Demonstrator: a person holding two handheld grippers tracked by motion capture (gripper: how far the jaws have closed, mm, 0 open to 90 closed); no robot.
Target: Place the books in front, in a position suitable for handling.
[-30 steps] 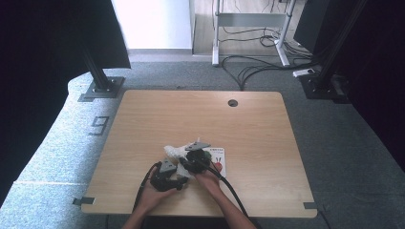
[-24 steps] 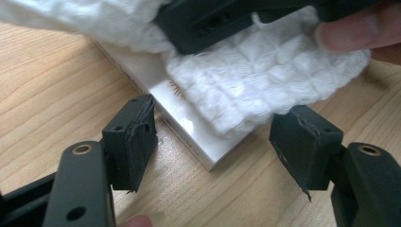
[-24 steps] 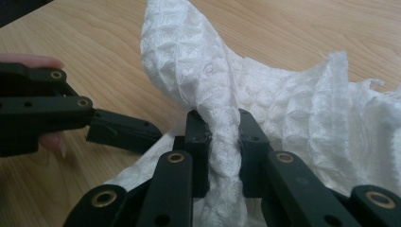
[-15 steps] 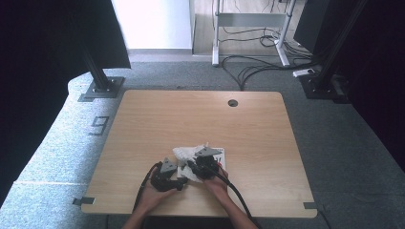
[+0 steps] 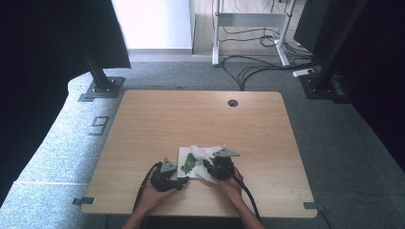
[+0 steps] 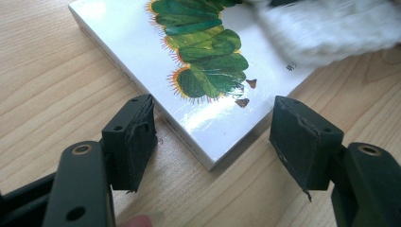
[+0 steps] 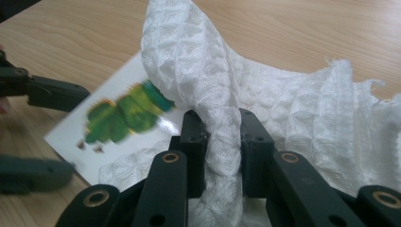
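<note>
The right gripper (image 7: 222,156) has its fingers (image 7: 193,142) pinched on a bunched fold of white waffle cloth (image 7: 283,118); they have just eased apart slightly, yet the pads press the fold from both sides. The cloth rises from the grip in a peak and spreads to the right, draping over the far right part of a white book (image 7: 113,137) with a green caterpillar on its cover.

The left gripper (image 6: 213,142) lies low on the counter (image 6: 56,94) with its fingers (image 6: 132,137) wide apart, one on each side of the book's near corner, neither quite touching it.

From above, the book (image 5: 187,163) lies flat on the near middle of the wooden counter (image 5: 191,119), the cloth (image 5: 206,152) heaped on its right side. The left gripper (image 5: 176,181) sits just near-left of the book, the right gripper (image 5: 210,169) at its right edge, each in a hand at the near edge.
</note>
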